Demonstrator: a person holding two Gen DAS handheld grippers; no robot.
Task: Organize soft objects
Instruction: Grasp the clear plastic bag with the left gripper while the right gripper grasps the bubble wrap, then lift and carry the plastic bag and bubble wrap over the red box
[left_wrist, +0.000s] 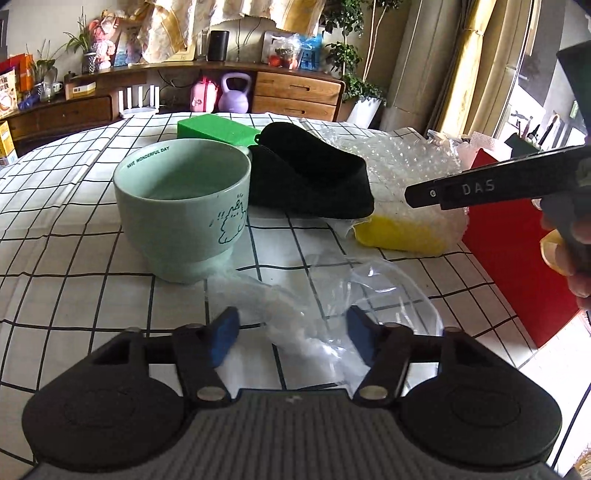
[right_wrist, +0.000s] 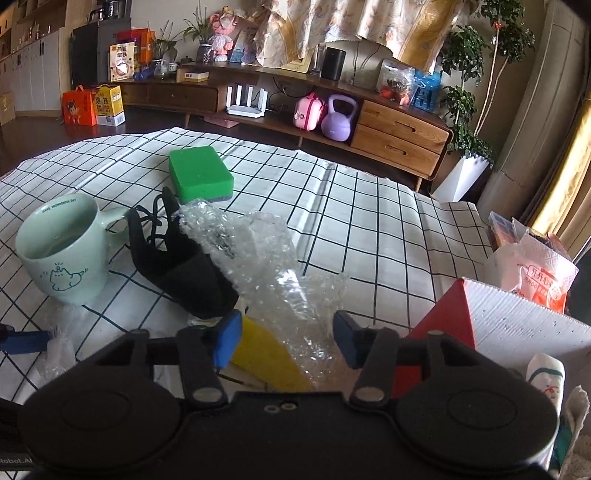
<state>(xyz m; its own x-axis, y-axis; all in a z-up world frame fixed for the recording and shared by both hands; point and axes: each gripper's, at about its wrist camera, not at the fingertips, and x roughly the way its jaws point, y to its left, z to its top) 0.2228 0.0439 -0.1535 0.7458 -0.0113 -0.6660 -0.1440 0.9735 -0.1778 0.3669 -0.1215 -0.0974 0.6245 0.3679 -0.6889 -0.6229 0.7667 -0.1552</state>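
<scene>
Bubble wrap (right_wrist: 258, 258) draped over a yellow sponge (right_wrist: 266, 354) on the checked bench (right_wrist: 388, 236), rising from between the right gripper's (right_wrist: 286, 341) blue pads away toward the green sponge (right_wrist: 199, 173). Long axis running roughly along the pointing line of that gripper, slightly leftward. Jaws half spread with the crinkled sheet between them; cannot tell whether the pads press on it, though neither looks bedded into the plastic. Black pouch (right_wrist: 184, 266) lying just left of the wrap, touching it, with the mint mug (right_wrist: 62, 247) beyond.

Clear plastic bag (left_wrist: 332, 306) flat on the bench directly ahead of the left gripper (left_wrist: 291, 334), near edge reaching in between its pads. Jaws likewise half spread, pads standing apart from the film on both sides, so nothing gripped yet by the look of it. Mug (left_wrist: 181, 206) just beyond on the left.

Each soft thing nearer its own side: wrap for the right, bag for the left. Red box (right_wrist: 450, 314) close at right, likely the drop place.
</scene>
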